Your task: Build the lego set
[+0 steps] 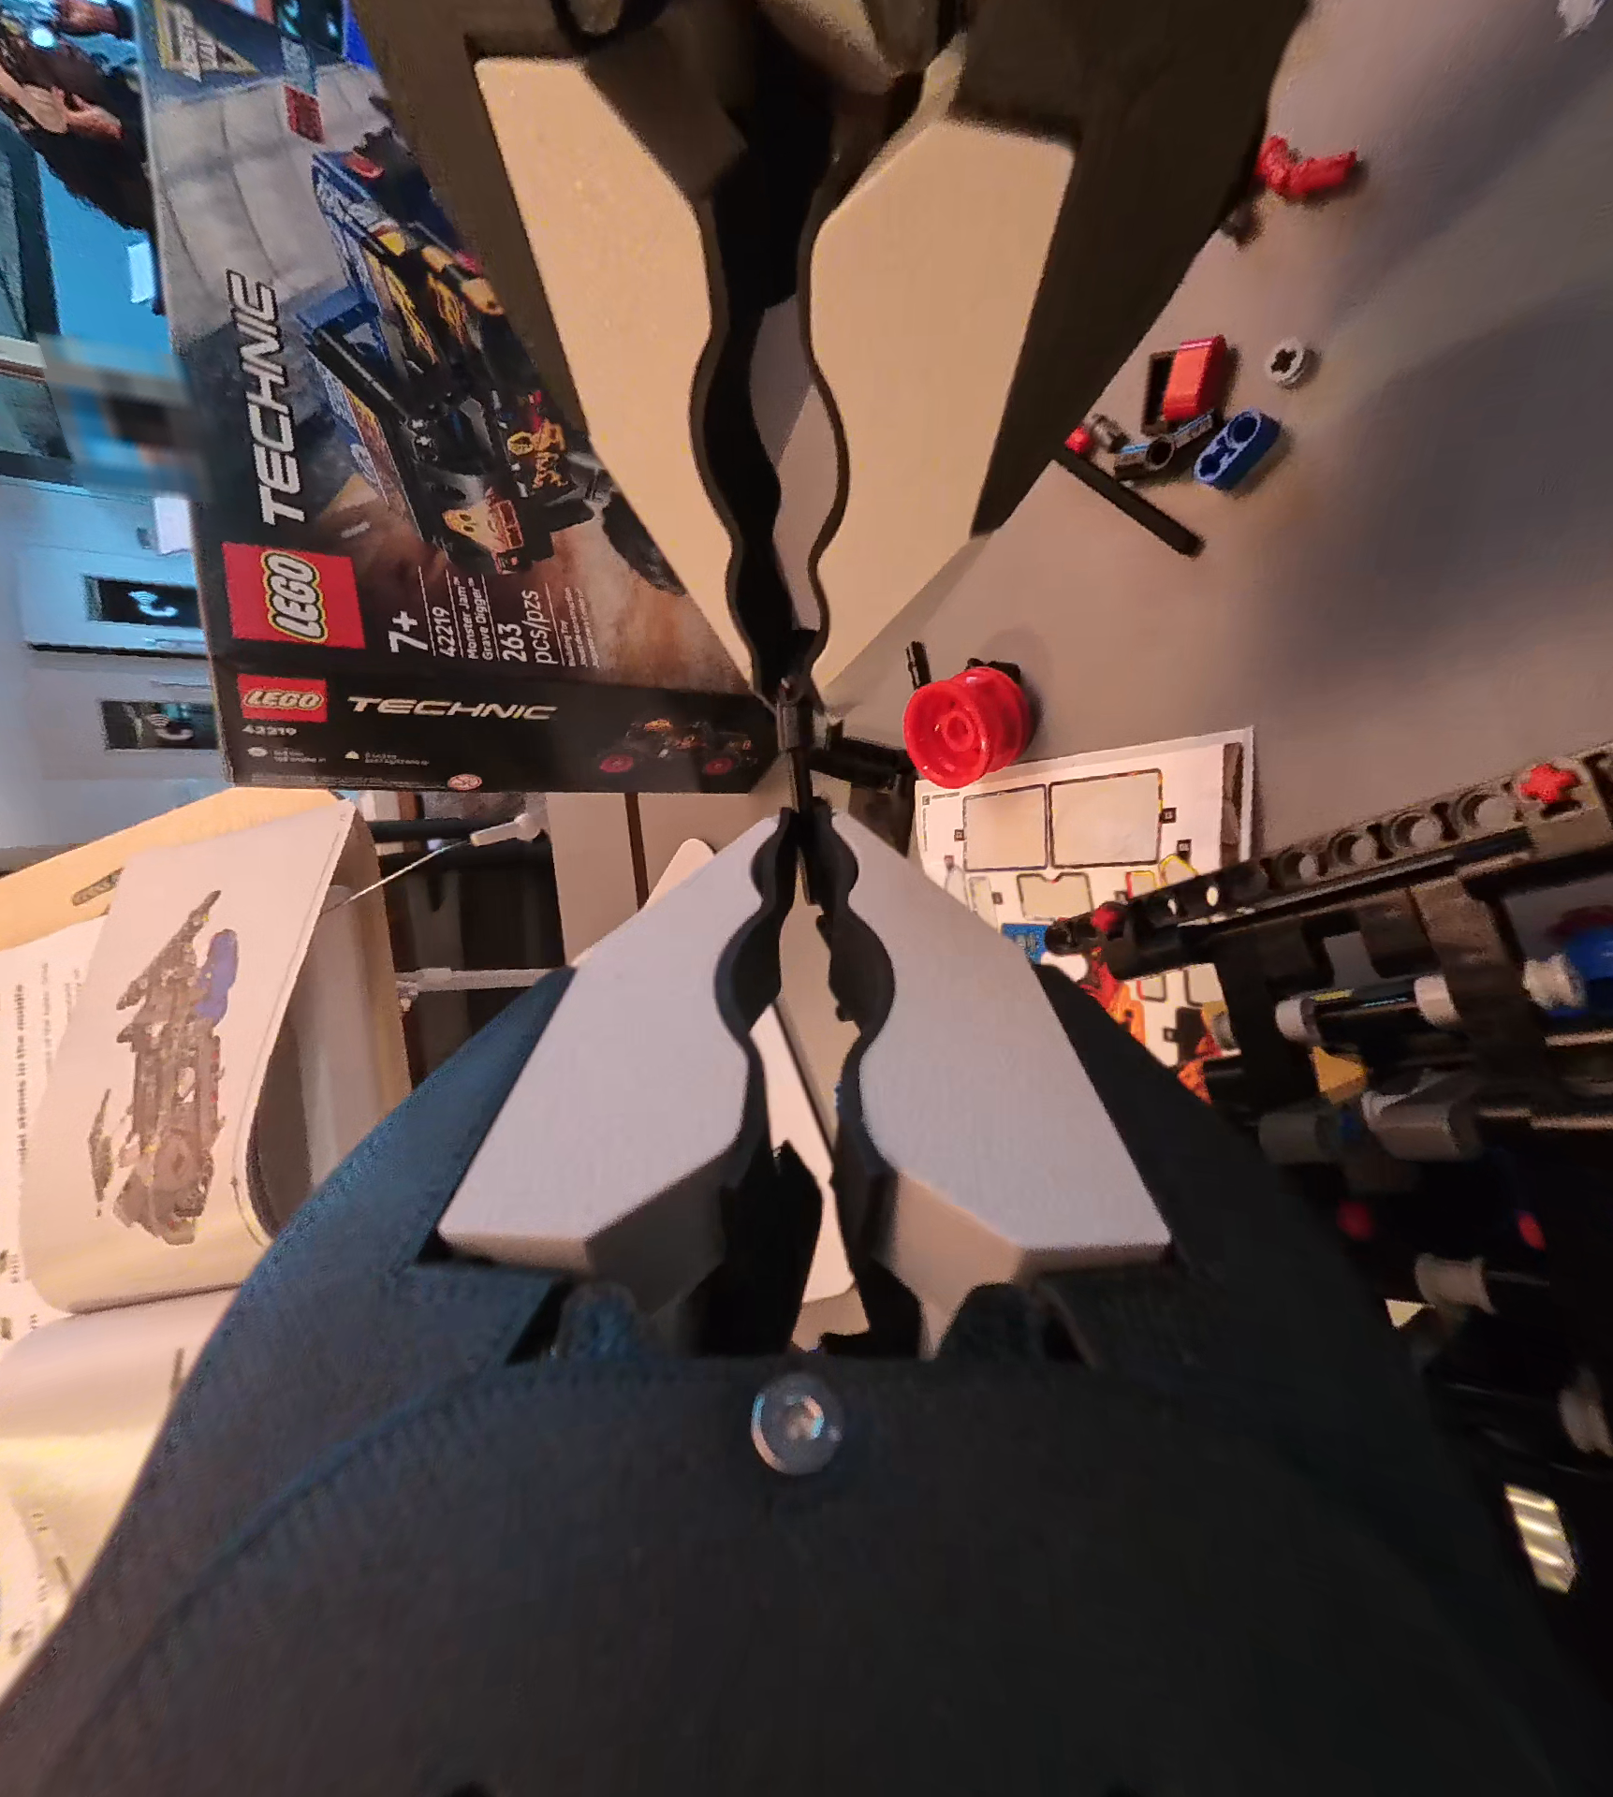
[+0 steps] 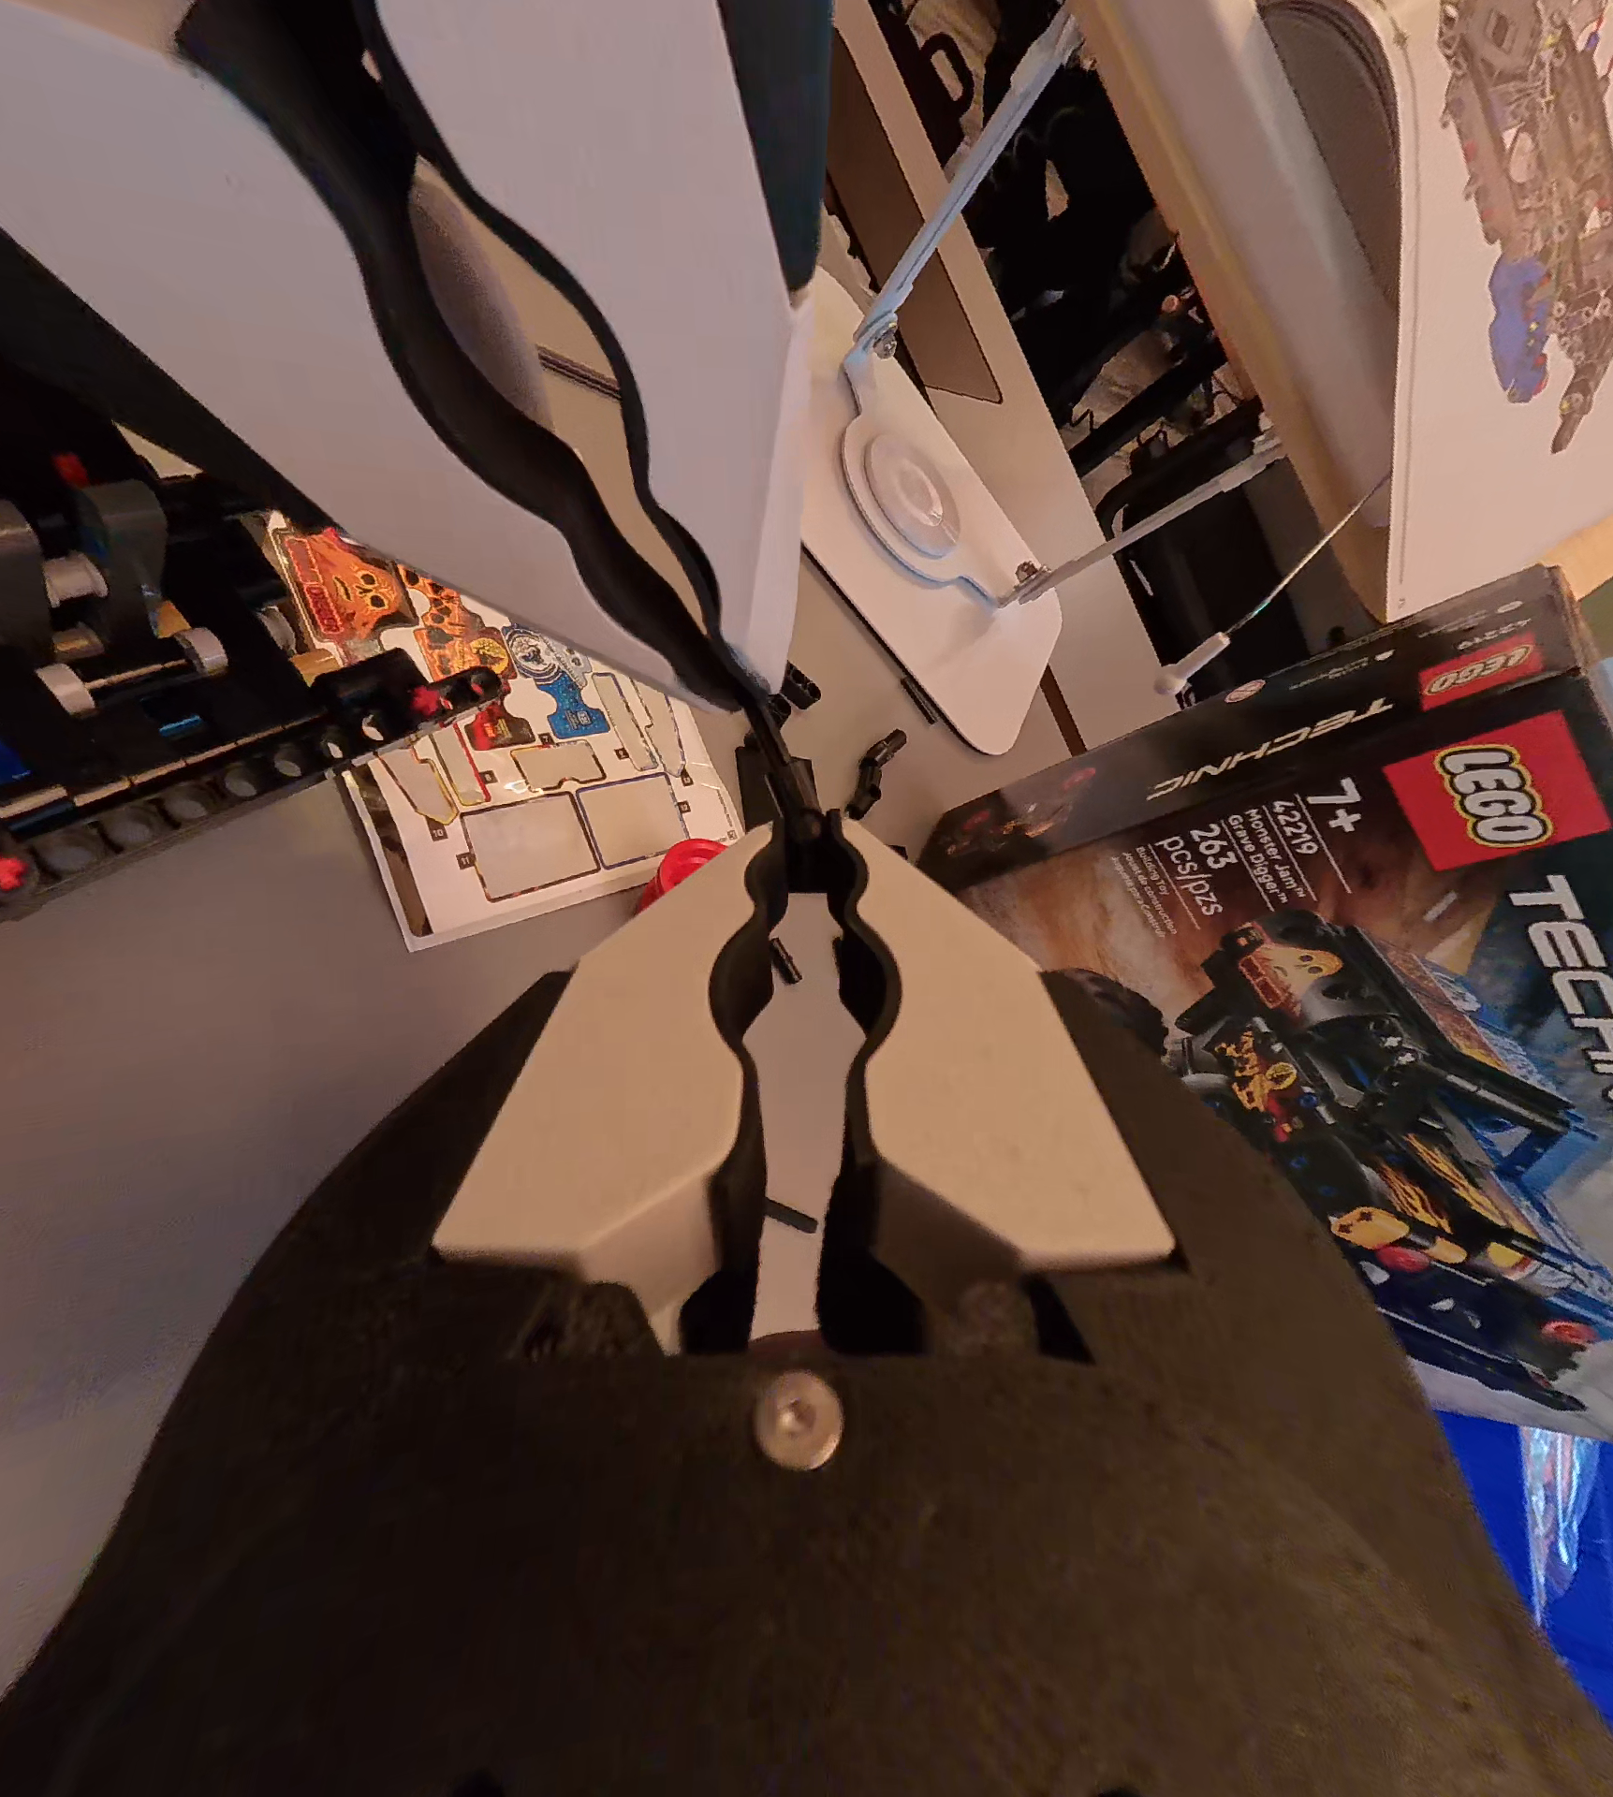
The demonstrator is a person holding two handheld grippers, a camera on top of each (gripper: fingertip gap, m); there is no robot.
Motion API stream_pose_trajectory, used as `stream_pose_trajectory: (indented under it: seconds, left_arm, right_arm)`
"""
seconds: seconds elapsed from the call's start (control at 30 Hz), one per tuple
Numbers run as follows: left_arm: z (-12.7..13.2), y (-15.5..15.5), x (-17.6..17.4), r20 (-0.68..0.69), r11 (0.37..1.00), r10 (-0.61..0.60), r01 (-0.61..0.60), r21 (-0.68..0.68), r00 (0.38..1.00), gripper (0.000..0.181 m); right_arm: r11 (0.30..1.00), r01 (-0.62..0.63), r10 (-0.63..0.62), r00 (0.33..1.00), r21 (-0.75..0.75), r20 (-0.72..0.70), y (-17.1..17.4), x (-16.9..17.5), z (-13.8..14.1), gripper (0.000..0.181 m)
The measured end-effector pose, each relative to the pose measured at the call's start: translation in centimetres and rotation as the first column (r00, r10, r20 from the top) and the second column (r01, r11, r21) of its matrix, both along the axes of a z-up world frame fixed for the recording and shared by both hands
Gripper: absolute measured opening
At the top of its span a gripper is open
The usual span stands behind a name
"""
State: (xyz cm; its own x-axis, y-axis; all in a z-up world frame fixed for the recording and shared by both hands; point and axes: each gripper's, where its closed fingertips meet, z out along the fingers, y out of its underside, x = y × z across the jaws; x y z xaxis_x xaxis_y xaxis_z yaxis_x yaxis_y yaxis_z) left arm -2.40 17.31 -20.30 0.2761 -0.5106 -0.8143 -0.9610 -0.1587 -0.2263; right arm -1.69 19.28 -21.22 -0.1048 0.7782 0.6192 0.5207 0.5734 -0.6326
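My left gripper (image 1: 802, 827) and my right gripper (image 2: 807, 836) meet tip to tip above the grey table (image 1: 1483, 603). Both are shut on a small black Lego assembly (image 1: 794, 739) held between them, with a short black pin sticking out to one side. In the left wrist view the right gripper (image 1: 790, 681) comes in from the top. In the right wrist view the left gripper (image 2: 752, 700) comes in from the upper left onto the same black piece (image 2: 788, 773). The partly built black and blue model (image 1: 1464, 992) lies to the side on the table and also shows in the right wrist view (image 2: 53, 622).
A red wheel hub (image 1: 966, 724) lies next to the sticker sheet (image 1: 1104, 827). Loose red, blue and black pieces (image 1: 1235, 447) lie farther out. The Lego box (image 1: 452, 486) stands close behind the grippers. The open instruction booklet (image 1: 170, 1050) is propped on a stand. Loose black pins (image 2: 880, 768) lie on the table. My left and right fingertips are right by each other.
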Motion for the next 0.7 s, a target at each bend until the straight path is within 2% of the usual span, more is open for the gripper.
stream_pose_trajectory:
  seconds: [0.13,0.37,0.57,0.7]
  left_arm:
    - [0.2,0.0,0.0,-0.06,1.0,-0.008,0.01,0.018,0.998,0.001]
    - [-0.1,0.2,0.5,-0.209,0.996,-0.06,0.071,0.048,0.976,0.001]
    - [0.5,0.1,0.8,-0.266,0.988,-0.104,0.129,0.079,0.958,0.001]
    - [1.0,0.0,1.2,-0.289,0.981,-0.138,0.171,0.093,0.947,0.001]
  right_arm:
    - [1.0,0.003,-0.003,1.0,0.001,-0.003,0.1,0.0,0.1,0.005]
    - [0.991,0.003,0.0,1.0,-0.133,0.022,0.1,0.3,-0.6,0.005]
    - [0.955,-0.049,0.048,0.999,-0.292,-0.013,-0.4,0.6,-0.3,0.005]
    - [0.937,-0.088,0.079,0.996,-0.339,-0.038,-0.6,0.8,0.1,0.005]
